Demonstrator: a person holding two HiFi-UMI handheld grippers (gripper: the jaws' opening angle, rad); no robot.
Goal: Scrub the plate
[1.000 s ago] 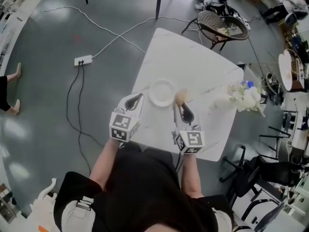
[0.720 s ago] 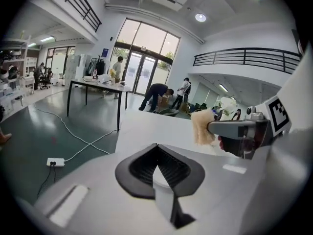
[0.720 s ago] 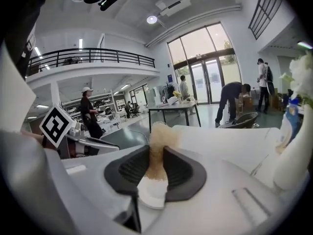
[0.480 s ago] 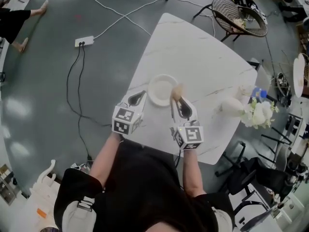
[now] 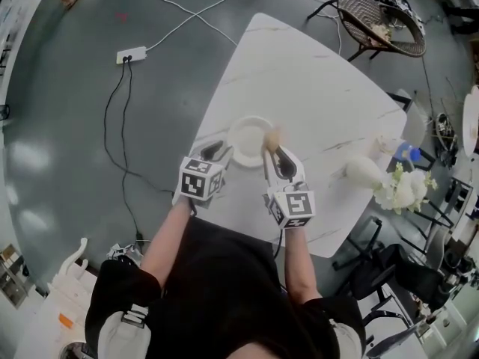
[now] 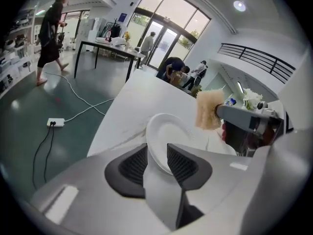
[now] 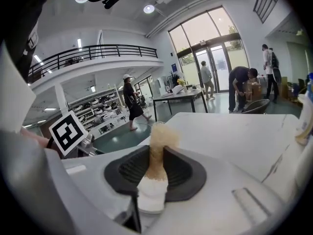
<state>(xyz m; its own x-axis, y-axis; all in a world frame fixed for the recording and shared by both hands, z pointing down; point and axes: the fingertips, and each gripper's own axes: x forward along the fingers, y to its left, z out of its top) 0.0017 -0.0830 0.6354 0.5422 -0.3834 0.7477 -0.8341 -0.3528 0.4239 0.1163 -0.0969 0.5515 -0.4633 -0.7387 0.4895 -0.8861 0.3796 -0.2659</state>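
Note:
A white paper plate (image 5: 251, 140) lies on the white marble table (image 5: 314, 81) in front of me. My left gripper (image 5: 213, 152) is at the plate's near-left rim. In the left gripper view its jaws are opening, and the plate's (image 6: 168, 133) rim stands in the gap between the left gripper's (image 6: 156, 155) pads without being pinched. My right gripper (image 5: 278, 159) is shut on a tan scrub sponge (image 5: 272, 138) with a white base, and the sponge hangs over the plate's right rim. The sponge (image 7: 161, 136) stands upright between the right gripper's (image 7: 157, 163) pads.
A white vase of white flowers (image 5: 397, 185) and a blue-capped bottle (image 5: 408, 154) stand at the table's right edge. A wicker chair (image 5: 382, 13) is beyond the far corner. A power strip (image 5: 129, 54) with cables lies on the floor to the left.
My left gripper has moved forward and right to the plate's rim, and the rim now sits between its jaws. The right gripper keeps the sponge at the plate's right edge.

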